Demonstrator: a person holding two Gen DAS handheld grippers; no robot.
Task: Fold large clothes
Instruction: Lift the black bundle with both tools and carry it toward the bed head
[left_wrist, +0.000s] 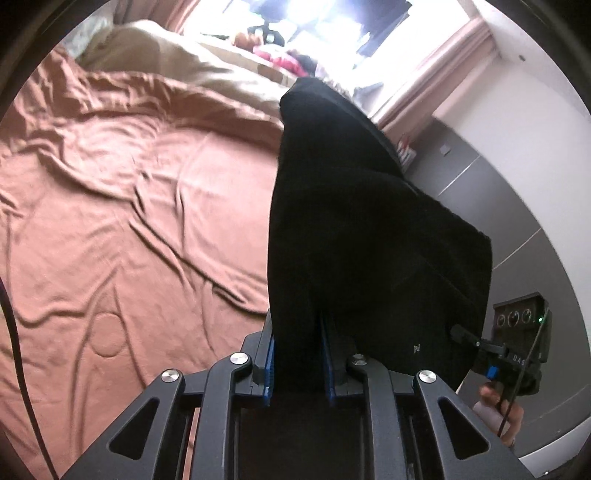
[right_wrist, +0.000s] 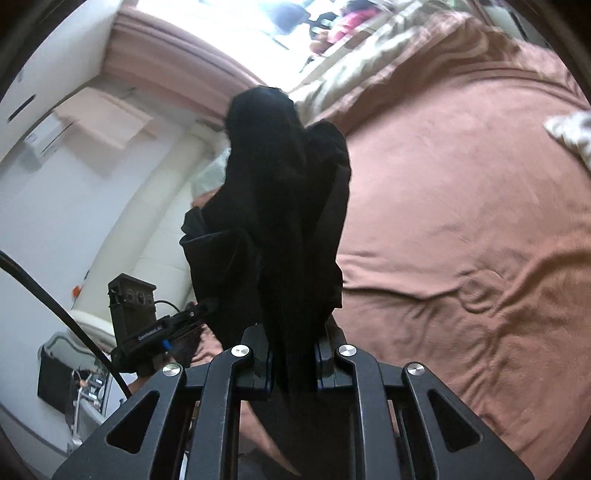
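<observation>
A large black garment (left_wrist: 354, 221) hangs in the air above a bed. My left gripper (left_wrist: 297, 362) is shut on one bunched edge of it, the cloth pressed between the blue pads and draping over the fingers. In the right wrist view the same black garment (right_wrist: 284, 206) rises in a dark bundle from my right gripper (right_wrist: 293, 365), which is shut on another part of its edge. The other gripper (left_wrist: 517, 354) shows at the lower right of the left wrist view, held by a hand, and the left one (right_wrist: 155, 332) at the lower left of the right wrist view.
A wrinkled brown bedspread (left_wrist: 129, 221) covers the bed (right_wrist: 461, 221) below both grippers. A beige blanket (left_wrist: 177, 62) lies at its far end under a bright window. Pink curtains (left_wrist: 436, 70), a grey wall (left_wrist: 498, 192) and a cream headboard (right_wrist: 162, 206) border the bed.
</observation>
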